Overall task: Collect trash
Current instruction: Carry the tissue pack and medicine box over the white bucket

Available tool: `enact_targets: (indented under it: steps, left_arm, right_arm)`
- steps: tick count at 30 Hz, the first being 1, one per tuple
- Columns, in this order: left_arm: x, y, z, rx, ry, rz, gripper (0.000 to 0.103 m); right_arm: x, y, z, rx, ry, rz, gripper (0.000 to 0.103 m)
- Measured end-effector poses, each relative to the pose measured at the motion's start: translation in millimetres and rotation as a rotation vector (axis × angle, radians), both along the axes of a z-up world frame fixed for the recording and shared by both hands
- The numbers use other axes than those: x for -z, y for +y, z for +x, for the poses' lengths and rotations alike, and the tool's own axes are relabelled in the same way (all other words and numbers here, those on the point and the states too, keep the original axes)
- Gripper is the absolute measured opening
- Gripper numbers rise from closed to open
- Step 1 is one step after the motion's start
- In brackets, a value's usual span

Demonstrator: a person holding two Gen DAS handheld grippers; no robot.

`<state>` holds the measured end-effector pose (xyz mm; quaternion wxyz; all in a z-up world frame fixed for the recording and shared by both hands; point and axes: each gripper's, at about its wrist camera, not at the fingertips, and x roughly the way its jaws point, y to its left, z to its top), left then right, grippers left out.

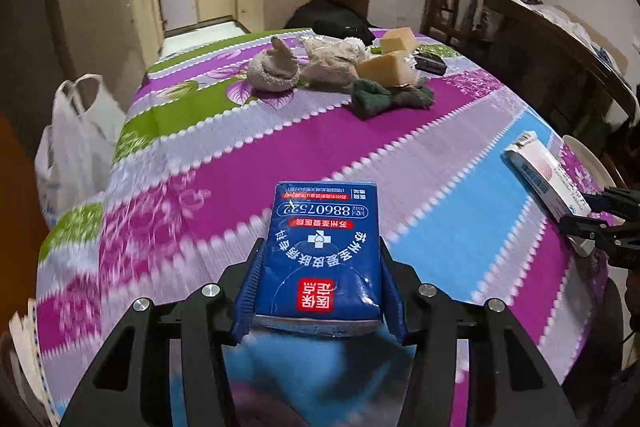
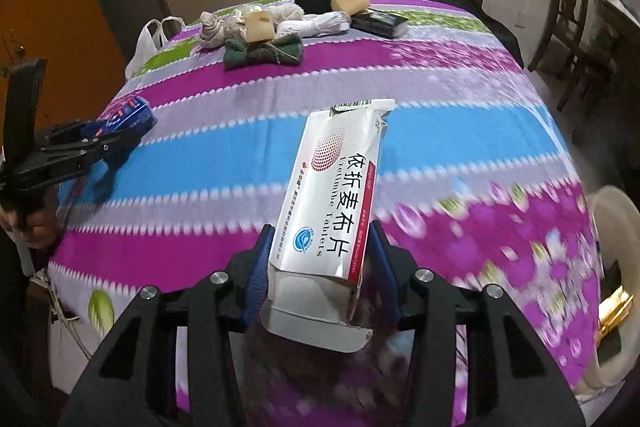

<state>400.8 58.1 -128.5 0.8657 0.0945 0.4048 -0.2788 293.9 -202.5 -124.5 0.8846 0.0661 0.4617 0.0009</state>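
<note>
Between my left jaws sits a blue tissue pack, clenched across its short sides, its long axis running straight out ahead of me above the striped counter cloth. My right jaws grasp an opened white tablet box the same way, near its torn lower end, with the box's length pointing forward and its far flap loose. Both pieces of trash are off the cloth and in hand.

What matters next, I judge, is where each goes. A white plastic bag hangs off the counter's far left edge, nearer my left hand; a pale round bin stands off the right edge, just beside my right.

Rolled socks, yellow sponges and a dark green cloth cluster at the far end, well apart from either path.
</note>
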Motion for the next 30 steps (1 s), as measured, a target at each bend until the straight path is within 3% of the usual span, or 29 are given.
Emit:
enact_targets:
  steps: [6,11,17,20,27,30]
  left_arm:
    - [-12,-19,-37,-0.101,-0.045,0.095,0.052]
    - [-32,-46,-50,-0.068,-0.041,0.072,0.052]
    - [-75,-121,-55,0.068,-0.076,0.054,0.052]
    - [-109,-173,-66,0.159,-0.135,0.031,0.052]
    - [-179,-301,-110,0.385,-0.268,-0.031,0.052]
    - [-199,-348,-125,0.452,-0.271,-0.058,0.052]
  right_arm:
    - [-8,-12,-14,0.003,0.025,0.134,0.044]
    - [-34,-17,-25,-0.025,-0.008,0.15,0.044]
    - [-93,-66,-56,0.055,-0.106,0.089,0.044]
    - [-119,-104,-76,0.137,-0.134,0.058,0.045]
    - [-172,-198,-126,0.346,-0.132,-0.053,0.045]
    - [-184,-232,-143,0.413,-0.122,-0.06,0.046]
